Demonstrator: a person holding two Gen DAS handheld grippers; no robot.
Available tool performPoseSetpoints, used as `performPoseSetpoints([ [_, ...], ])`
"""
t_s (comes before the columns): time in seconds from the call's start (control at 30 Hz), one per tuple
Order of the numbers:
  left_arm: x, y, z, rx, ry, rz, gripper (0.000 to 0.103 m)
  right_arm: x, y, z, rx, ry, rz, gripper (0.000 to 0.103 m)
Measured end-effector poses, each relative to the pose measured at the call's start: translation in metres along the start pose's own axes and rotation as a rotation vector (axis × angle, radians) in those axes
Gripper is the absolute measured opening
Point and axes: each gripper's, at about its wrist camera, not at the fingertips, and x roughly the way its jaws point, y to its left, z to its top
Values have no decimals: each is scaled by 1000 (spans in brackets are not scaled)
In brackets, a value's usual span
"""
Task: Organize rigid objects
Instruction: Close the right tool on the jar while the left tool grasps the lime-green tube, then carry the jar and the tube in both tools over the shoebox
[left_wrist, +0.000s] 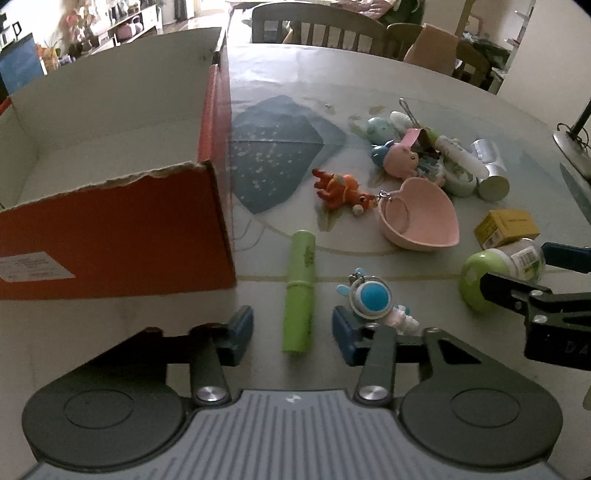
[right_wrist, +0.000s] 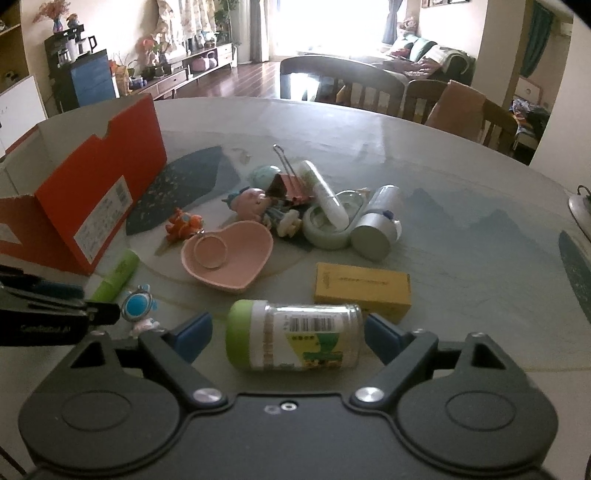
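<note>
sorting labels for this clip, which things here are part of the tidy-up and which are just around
Job: orange box, green tube, green-lidded jar, yellow box, pink heart dish, astronaut keychain.
Lying about: chairs, lamp base.

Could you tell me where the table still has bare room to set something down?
Bare tabletop lies beyond the pile toward the chairs, and right of the yellow box. The open orange cardboard box looks empty. It is crowded around the pink heart-shaped dish.
</note>
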Motion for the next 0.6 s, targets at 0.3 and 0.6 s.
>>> performPoseSetpoints([
  [0.3,0,-14,-2,65,-11,7,16,3,-1,-2,22,15,-16,81],
  [0.6,-8,-13,0,61,-34,-4,15,-8,-3,-4,57,4,1,81],
])
